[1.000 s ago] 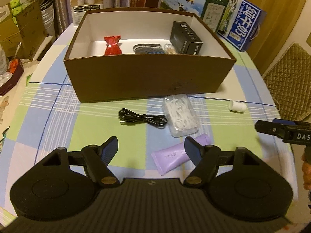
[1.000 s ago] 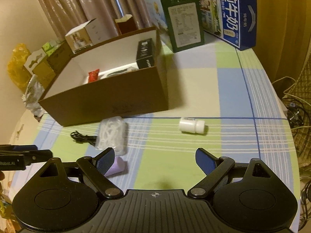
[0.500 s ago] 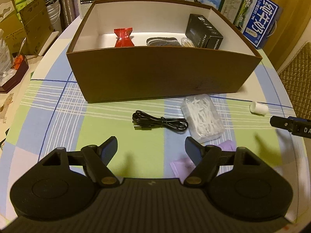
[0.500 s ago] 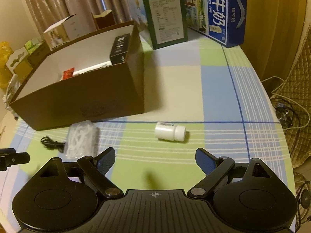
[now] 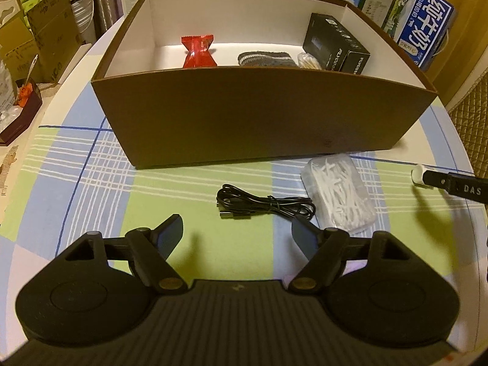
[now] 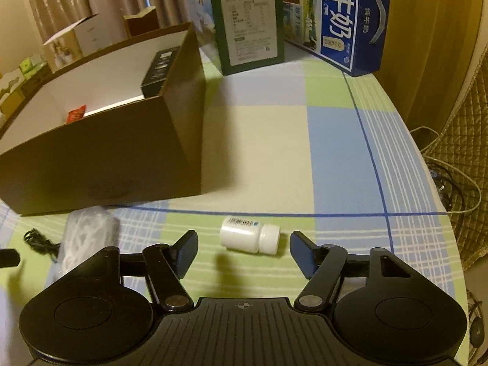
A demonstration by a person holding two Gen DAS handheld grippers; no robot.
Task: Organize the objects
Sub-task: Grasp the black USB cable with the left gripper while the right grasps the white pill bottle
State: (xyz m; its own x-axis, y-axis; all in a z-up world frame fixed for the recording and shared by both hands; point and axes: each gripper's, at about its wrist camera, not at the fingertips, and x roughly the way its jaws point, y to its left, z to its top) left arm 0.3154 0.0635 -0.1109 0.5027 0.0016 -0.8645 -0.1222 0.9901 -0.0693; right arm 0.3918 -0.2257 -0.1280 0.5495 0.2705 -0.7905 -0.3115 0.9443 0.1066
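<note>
Both grippers hover with jaws spread wide and empty above the checked counter (image 5: 91, 183). The left gripper (image 5: 237, 235) faces a coiled black cable (image 5: 262, 206), with a clear pack of floss picks (image 5: 338, 193) just right of it. The right gripper (image 6: 242, 248) frames a white pill bottle (image 6: 250, 235) lying on its side. Beyond stands an open brown box (image 5: 259, 116) holding a red packet (image 5: 198, 52), a grey striped cloth (image 5: 267, 59) and a black carton (image 5: 335, 48). Milk cartons (image 6: 335, 15) stand at the far edge.
</note>
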